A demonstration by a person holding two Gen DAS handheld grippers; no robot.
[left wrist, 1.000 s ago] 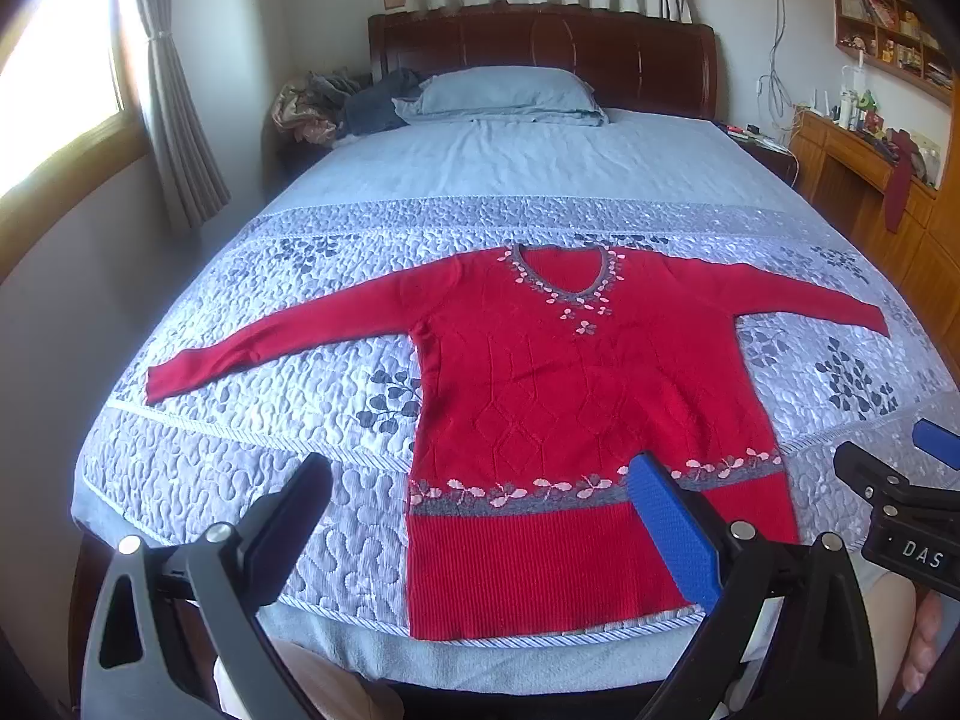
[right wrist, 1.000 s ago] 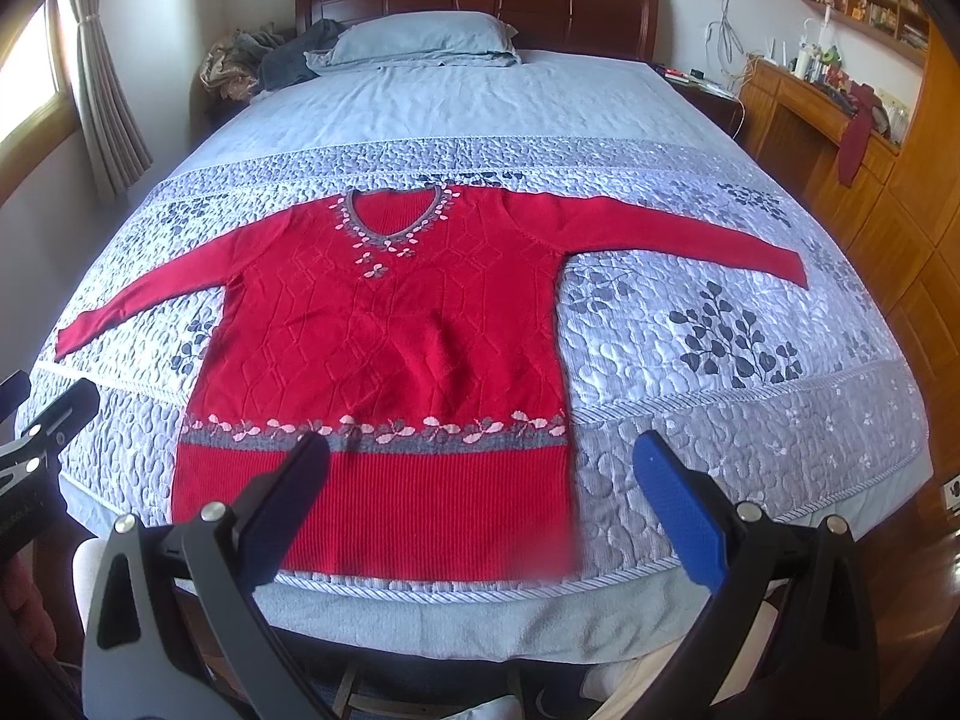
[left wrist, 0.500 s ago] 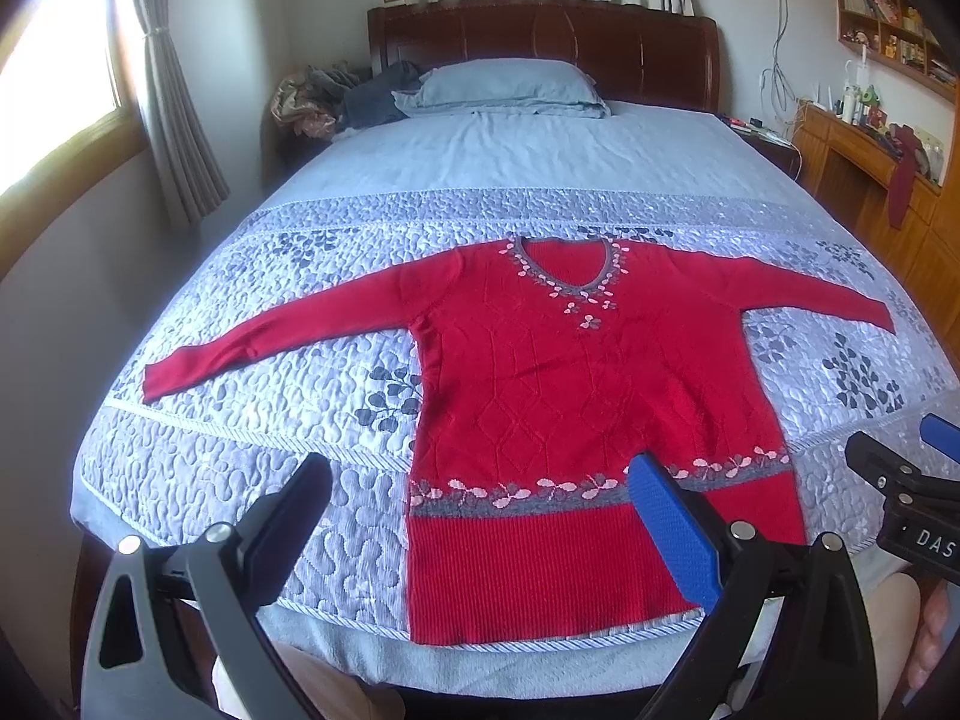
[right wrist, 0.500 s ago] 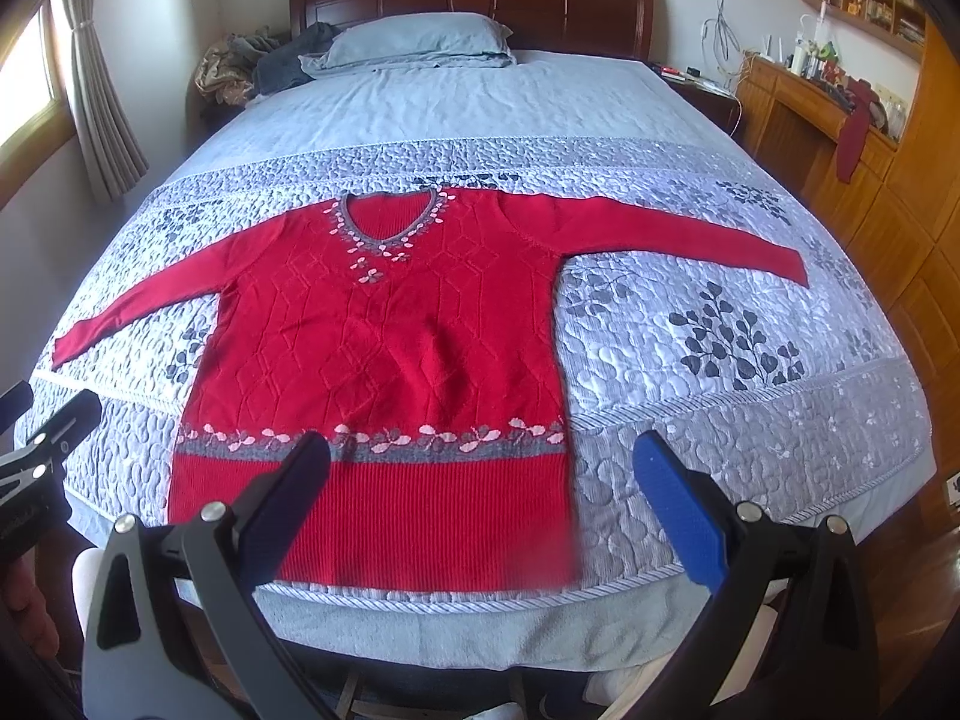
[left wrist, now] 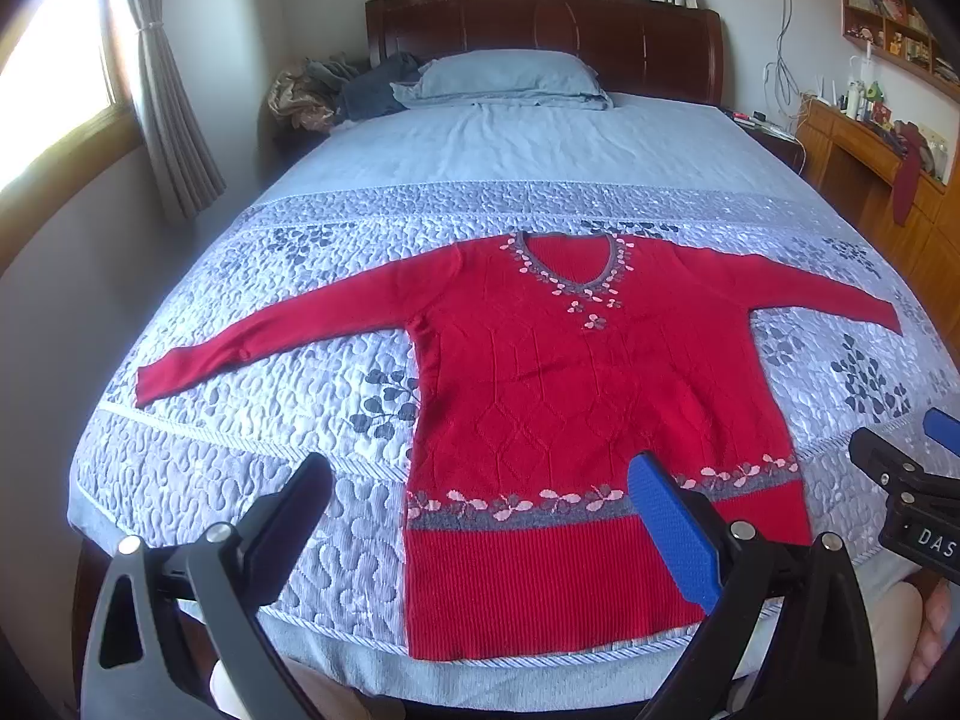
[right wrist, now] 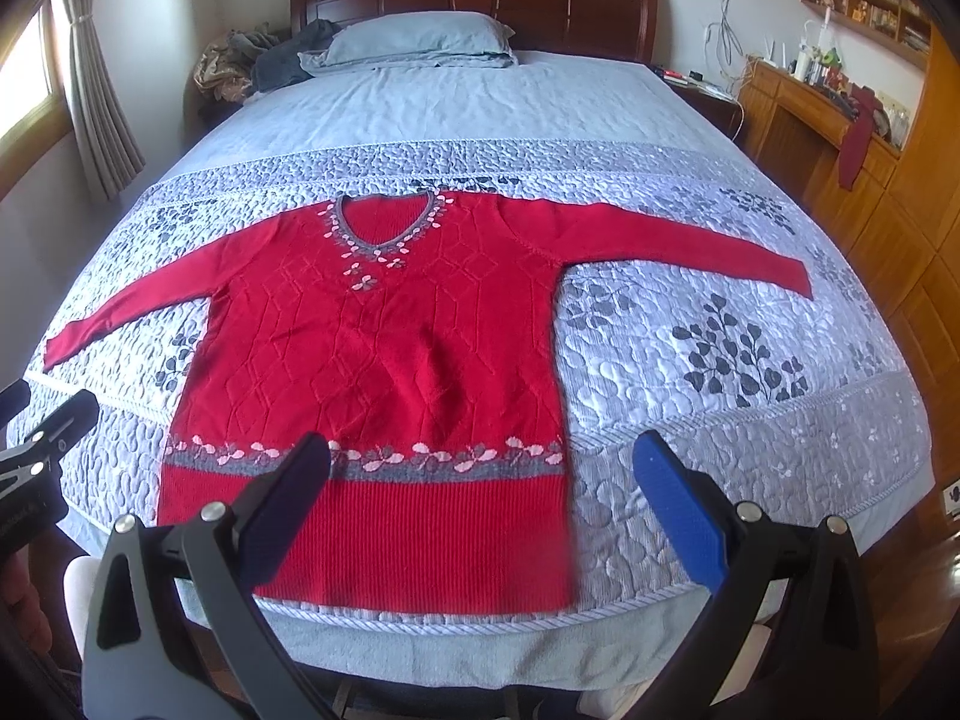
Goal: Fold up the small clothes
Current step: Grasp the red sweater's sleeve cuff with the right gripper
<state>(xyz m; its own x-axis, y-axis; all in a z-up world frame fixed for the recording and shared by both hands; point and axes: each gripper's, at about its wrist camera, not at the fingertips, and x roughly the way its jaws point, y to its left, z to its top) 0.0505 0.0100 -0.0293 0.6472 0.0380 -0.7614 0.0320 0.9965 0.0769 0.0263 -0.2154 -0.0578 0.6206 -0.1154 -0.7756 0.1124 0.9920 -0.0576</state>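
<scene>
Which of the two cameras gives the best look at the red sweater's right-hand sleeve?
The right wrist view: the sleeve lies in full from shoulder to cuff, well inside the picture. The left wrist view also shows that sleeve, but squeezed toward the picture's edge and more distorted by the fisheye lens.

I see a red sweater [left wrist: 576, 420] lying flat on the quilt [left wrist: 240, 456], front up, both sleeves spread wide, hem at the bed's near edge. My left gripper [left wrist: 480, 516] hangs above that edge, jaws wide apart and empty. The right gripper [left wrist: 906, 480] pokes in at the right. A pillow [left wrist: 504, 78] sits by the headboard [left wrist: 540, 30].
</scene>
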